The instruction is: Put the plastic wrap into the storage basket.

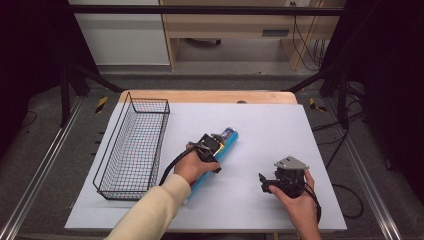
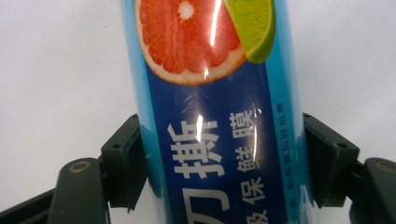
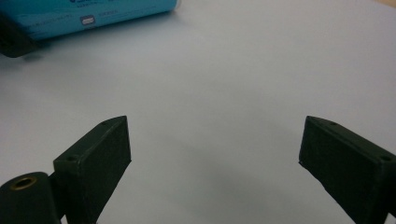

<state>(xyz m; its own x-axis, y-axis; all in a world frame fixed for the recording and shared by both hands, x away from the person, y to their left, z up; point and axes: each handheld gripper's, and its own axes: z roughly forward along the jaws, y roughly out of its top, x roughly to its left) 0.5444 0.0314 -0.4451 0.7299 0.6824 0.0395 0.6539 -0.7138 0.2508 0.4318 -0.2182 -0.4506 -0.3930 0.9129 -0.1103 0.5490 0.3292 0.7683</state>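
Two grippers were over the desk (image 1: pixel 280 125), whose top was covered by a white sheet. The left gripper (image 1: pixel 218 142) had its jaws clamped on either side of a long blue tube (image 1: pixel 226 142); in the left gripper view each black pad pressed against the tube's (image 2: pixel 210 140) glossy wall, which bore a grapefruit slice, a lime wedge and white characters. That tube lay near the middle of the desk, slanting from the near edge toward the far right corner. A wire basket (image 1: pixel 134 150) stood along the left edge, apart from the tube. The right gripper (image 1: pixel 265 182) hovered near the near right corner, its jaws wide apart with bare sheet between them.
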